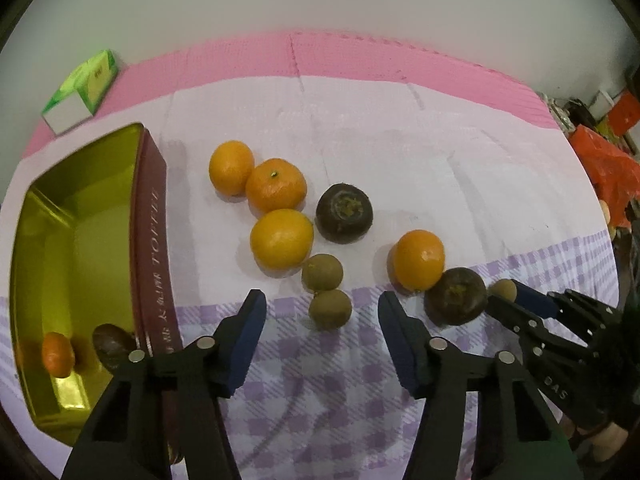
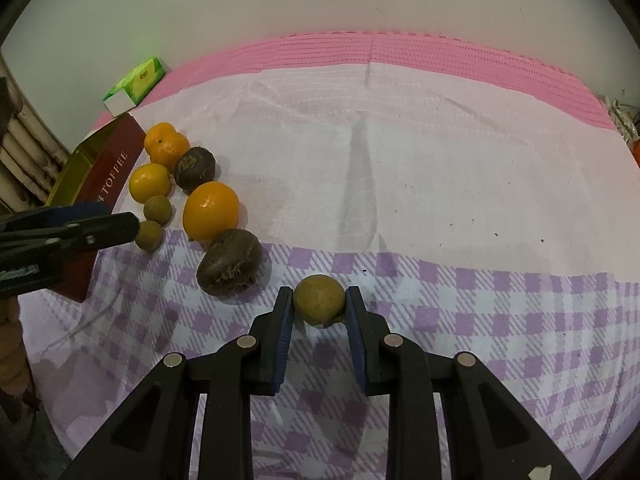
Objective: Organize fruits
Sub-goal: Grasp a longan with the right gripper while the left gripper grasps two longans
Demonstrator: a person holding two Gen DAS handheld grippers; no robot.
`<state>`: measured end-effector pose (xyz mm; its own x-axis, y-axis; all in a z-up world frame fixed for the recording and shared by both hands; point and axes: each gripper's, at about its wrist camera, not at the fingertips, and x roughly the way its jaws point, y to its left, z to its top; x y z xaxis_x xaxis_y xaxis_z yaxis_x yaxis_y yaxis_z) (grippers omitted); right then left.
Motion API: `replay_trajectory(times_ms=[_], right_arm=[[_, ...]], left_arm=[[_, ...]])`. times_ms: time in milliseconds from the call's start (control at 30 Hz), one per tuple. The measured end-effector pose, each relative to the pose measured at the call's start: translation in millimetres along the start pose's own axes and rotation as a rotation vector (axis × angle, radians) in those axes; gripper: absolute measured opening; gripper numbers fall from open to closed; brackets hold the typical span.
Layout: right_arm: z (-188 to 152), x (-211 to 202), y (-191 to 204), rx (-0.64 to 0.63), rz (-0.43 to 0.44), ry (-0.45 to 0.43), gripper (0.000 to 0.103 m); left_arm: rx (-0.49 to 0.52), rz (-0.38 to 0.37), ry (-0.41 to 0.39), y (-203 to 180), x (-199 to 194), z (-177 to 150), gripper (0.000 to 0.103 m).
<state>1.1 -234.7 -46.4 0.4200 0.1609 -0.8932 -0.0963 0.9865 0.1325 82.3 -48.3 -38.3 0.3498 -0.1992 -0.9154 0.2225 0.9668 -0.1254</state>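
My left gripper (image 1: 322, 304) hovers open over a small brown-green fruit (image 1: 330, 309), which lies between the fingers without touching either pad; a second one (image 1: 322, 273) sits just beyond. Several oranges (image 1: 281, 238) and two dark purple fruits (image 1: 344, 213) lie on the cloth. At the left, the gold-lined maroon toffee tin (image 1: 80, 240) holds an orange (image 1: 58, 354) and a dark fruit (image 1: 112, 344). My right gripper (image 2: 319, 296) is shut on another small brown-green fruit (image 2: 319, 299) low over the checked cloth, next to a dark fruit (image 2: 230, 261).
A green and white box (image 1: 84, 88) lies on the pink mat (image 1: 360, 54) at the back left, against the white wall. Orange bags and clutter (image 1: 600, 152) stand past the table's right edge. The cloth's right half (image 2: 480, 184) holds no fruit.
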Motion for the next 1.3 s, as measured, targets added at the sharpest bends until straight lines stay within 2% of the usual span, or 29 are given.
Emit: replay_trajectory(times_ms=[233, 333, 500, 1000, 1300], right_arm=[[-0.1, 0.5, -0.7, 0.008, -0.002, 0.005, 0.024], [-0.3, 0.5, -1.3, 0.011, 0.001, 0.005, 0.024], [0.5, 0.3, -2.2, 0.012, 0.003, 0.005, 0.025], [1.2, 0.2, 0.5, 0.002, -0.012, 0.004, 0.025], [0.2, 1.4, 4.0, -0.011, -0.032, 0.000, 0.025]], left_arm=[[0.013, -0.001, 0.036, -5.8, 18.8, 6.0, 0.051], [0.017, -0.004, 0.051, -7.8, 26.3, 9.5, 0.045], [0.025, -0.002, 0.070, -8.8, 33.4, 10.5, 0.026], [0.064, -0.012, 0.035, -12.7, 5.3, -4.1, 0.026], [0.030, 0.000, -0.009, 8.5, -21.7, -6.2, 0.026]])
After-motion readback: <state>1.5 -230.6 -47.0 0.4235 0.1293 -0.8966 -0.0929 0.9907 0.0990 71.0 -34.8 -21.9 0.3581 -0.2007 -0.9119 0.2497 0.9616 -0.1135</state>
